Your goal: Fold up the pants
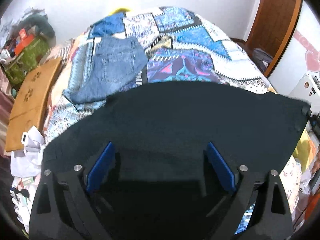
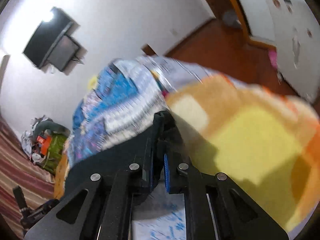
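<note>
Dark navy pants (image 1: 180, 116) lie spread flat across the near part of the bed. My left gripper (image 1: 160, 150) is open, its blue pads (image 1: 102, 166) wide apart just over the dark cloth, holding nothing. My right gripper (image 2: 160, 140) is shut on a corner of the dark pants (image 2: 120, 156), which it holds at the bed's right edge; the right wrist view is blurred. In the left wrist view that held corner shows at the far right (image 1: 306, 110).
A patchwork bedspread (image 1: 190, 40) covers the bed. Folded blue jeans (image 1: 116, 68) lie on it at the far left. A wooden board (image 1: 30, 104) and clutter stand left of the bed. A yellow-orange blanket (image 2: 250, 140) lies right. A wooden door (image 1: 276, 20) is behind.
</note>
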Action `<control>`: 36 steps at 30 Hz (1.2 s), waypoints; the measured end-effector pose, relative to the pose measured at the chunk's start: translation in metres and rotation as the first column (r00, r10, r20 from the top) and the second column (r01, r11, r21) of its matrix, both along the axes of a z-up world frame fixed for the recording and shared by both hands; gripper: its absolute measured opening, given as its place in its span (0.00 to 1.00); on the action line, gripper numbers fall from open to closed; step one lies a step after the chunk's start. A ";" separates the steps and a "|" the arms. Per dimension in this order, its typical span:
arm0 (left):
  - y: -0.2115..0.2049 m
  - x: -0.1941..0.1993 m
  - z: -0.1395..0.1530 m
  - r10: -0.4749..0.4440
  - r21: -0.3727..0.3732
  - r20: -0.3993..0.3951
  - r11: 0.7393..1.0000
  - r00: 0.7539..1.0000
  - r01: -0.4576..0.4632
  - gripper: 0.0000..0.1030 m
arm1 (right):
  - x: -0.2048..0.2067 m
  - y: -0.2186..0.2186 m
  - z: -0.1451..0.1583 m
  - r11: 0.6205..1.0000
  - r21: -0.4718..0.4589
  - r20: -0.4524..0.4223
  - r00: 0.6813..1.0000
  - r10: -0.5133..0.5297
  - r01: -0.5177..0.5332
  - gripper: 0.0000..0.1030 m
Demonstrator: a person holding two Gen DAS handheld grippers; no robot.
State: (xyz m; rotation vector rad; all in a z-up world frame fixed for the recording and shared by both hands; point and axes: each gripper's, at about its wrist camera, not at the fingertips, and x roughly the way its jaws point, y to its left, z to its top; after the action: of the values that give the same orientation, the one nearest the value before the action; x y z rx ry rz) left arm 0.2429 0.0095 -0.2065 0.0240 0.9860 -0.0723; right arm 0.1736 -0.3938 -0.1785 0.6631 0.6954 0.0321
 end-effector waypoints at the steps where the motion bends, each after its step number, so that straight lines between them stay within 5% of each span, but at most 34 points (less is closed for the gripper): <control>1: 0.000 -0.002 0.004 -0.002 0.008 0.012 1.000 1.000 0.002 0.91 | 0.003 0.004 0.011 1.000 -0.018 0.022 1.000 0.013 -0.012 0.07; 10: 0.018 -0.033 0.034 0.005 0.016 0.102 1.000 0.995 -0.006 0.91 | 0.025 0.066 0.099 0.979 -0.131 0.188 0.965 0.181 -0.158 0.07; 20: 0.074 -0.072 0.046 0.107 -0.044 0.147 0.994 0.983 -0.102 0.91 | 0.039 0.173 0.124 0.901 -0.218 0.221 0.880 0.420 -0.375 0.07; 27: 0.108 -0.095 0.041 0.168 -0.041 0.138 0.986 0.976 -0.164 0.91 | 0.049 0.252 0.102 0.808 -0.197 0.150 0.797 0.584 -0.555 0.07; 36: 0.127 -0.109 0.032 0.208 -0.065 0.106 0.977 0.972 -0.202 0.91 | 0.037 0.331 0.011 0.632 -0.200 -0.120 0.659 0.743 -0.749 0.09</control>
State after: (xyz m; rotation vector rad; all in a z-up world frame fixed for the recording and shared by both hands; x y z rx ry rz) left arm 0.1343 0.1368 -0.1750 -0.1225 0.8685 0.0919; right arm 0.2109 -0.0626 -0.1674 0.0990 0.9490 0.7151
